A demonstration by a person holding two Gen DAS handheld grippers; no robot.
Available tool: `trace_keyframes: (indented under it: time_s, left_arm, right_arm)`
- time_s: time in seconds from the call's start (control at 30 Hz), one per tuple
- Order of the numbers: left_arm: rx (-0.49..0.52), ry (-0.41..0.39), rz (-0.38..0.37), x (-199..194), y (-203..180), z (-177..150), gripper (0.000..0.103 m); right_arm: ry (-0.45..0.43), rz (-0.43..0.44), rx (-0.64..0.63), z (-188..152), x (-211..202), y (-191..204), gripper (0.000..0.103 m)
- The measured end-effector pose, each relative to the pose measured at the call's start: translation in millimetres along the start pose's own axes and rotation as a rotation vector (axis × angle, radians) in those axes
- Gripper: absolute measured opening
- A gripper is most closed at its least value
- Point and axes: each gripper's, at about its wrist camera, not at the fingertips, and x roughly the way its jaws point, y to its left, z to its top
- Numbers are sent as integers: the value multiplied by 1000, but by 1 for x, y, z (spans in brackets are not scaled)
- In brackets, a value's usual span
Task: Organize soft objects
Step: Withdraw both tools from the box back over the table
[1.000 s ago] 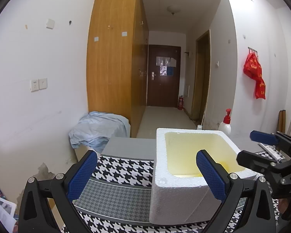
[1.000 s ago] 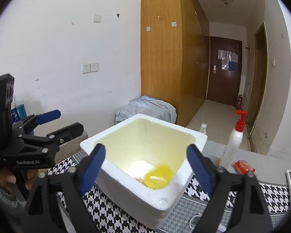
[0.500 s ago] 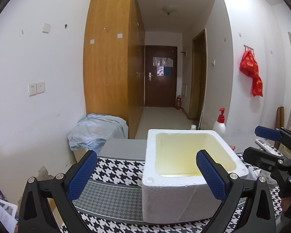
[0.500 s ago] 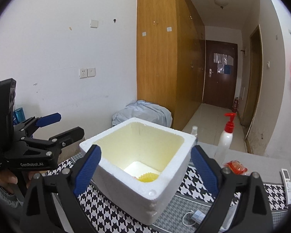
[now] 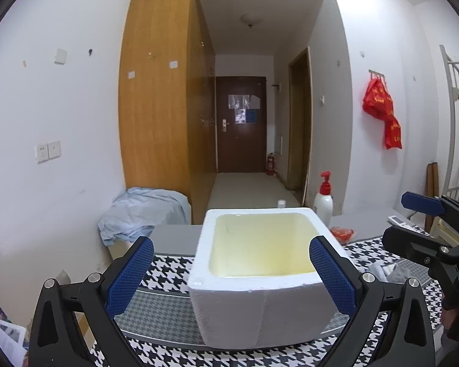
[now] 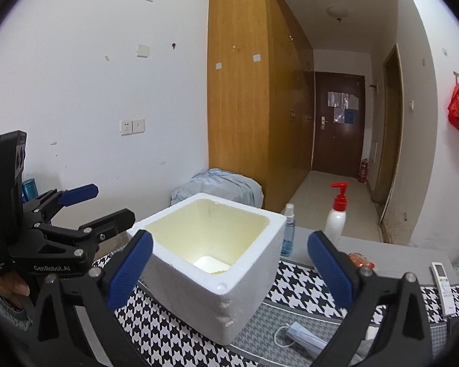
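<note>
Both tongs are standing wide apart and gripping nothing: the left tongs (image 5: 231,272) are hovering at the near side of the white foam box (image 5: 254,275), and the right tongs (image 6: 229,267) are hovering at its near right corner. That box is sitting on the black-and-white checked cloth (image 6: 168,333) covering the surface, with something yellow (image 6: 218,272) showing at its bottom. A pump bottle (image 6: 336,217) and a small spray bottle (image 6: 287,232) are standing beyond the box, and a remote control (image 6: 442,287) is lying at the far right.
</note>
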Motion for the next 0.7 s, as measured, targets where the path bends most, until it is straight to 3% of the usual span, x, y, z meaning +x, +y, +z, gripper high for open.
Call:
trace_keyframes:
  time_s: [0.7]
  left_arm:
    - [36,-26,-74,-25,-32,-3,102]
  right_arm:
    - [-34,-53,0,-14,-46,-14,102]
